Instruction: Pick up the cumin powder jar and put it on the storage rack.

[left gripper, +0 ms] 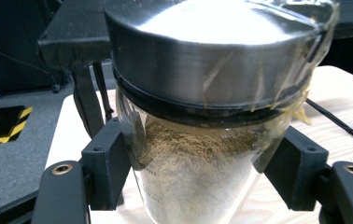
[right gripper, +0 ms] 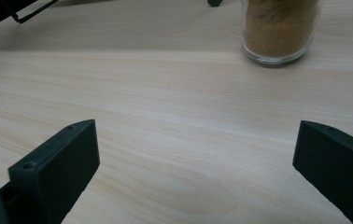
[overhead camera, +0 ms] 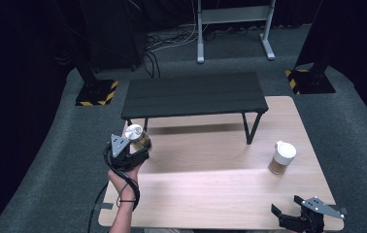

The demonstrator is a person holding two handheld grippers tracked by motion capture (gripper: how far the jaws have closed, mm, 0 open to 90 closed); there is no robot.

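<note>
Left gripper [overhead camera: 135,145] — clamped on steel-lidded jar [left gripper: 202,140], likely for shelving | right gripper [right gripper: 198,158] — jaws apart, idle near white-lidded jar [overhead camera: 282,158].

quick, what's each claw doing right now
Left claw: closed on the jar of brown powder with the metal lid.
Right claw: open, holding nothing, above the table.

No text is legible (jar print blurred)

A pale wooden counter [overhead camera: 210,189] stands on grey carpet [overhead camera: 50,145]; dark curtains [overhead camera: 16,48] hang around, and a grey metal frame [overhead camera: 233,29] stands far behind.
</note>
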